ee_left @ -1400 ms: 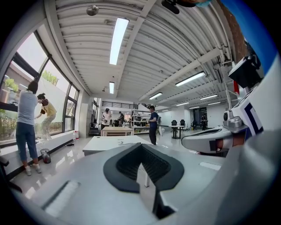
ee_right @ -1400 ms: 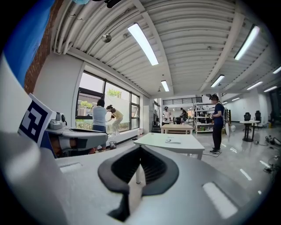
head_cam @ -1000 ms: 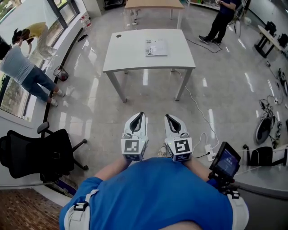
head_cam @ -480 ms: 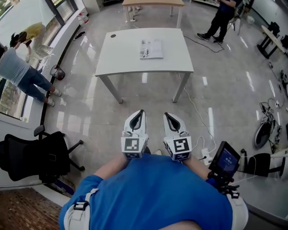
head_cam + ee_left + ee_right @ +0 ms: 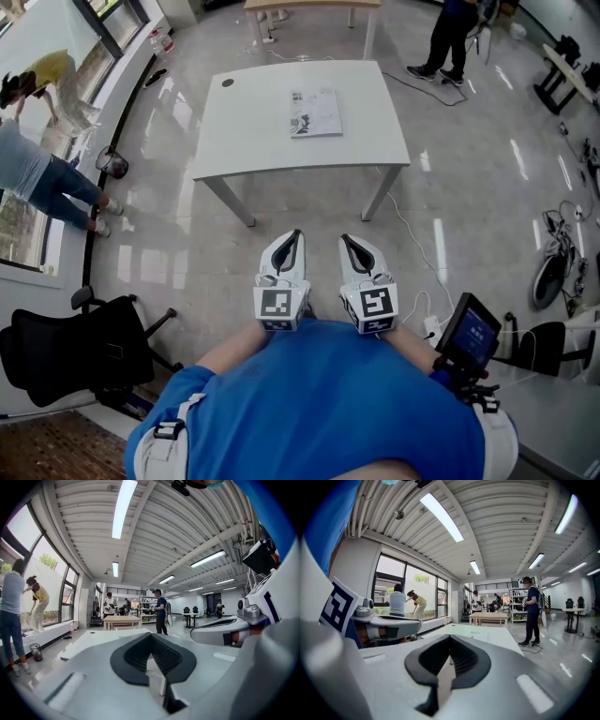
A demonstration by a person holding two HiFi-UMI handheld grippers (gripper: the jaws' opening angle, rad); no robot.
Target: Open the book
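A thin closed book [image 5: 315,112] with a pale printed cover lies flat on the far middle of a white table [image 5: 253,141]. Both grippers hang side by side over bare floor, well short of the table's near edge, pointing toward it. My left gripper [image 5: 294,233] is shut with nothing in it, and so is my right gripper [image 5: 346,239]. In the left gripper view the left gripper [image 5: 151,635] has its black pads meeting, with the table [image 5: 93,641] ahead. The right gripper [image 5: 450,637] looks the same in the right gripper view, with the book [image 5: 476,631] a faint patch on the tabletop.
A small dark disc [image 5: 228,82] sits at the table's far left corner. A black office chair [image 5: 75,342] stands at the left and two people [image 5: 37,169] are by the window. Another person [image 5: 450,33] stands beyond the table. A power strip [image 5: 431,326] and cable lie on the floor at the right, near a bicycle [image 5: 553,267].
Both grippers have travelled forward together toward the table, still shut. The table and book now look larger and nearer, and the office chair has slid back down the left.
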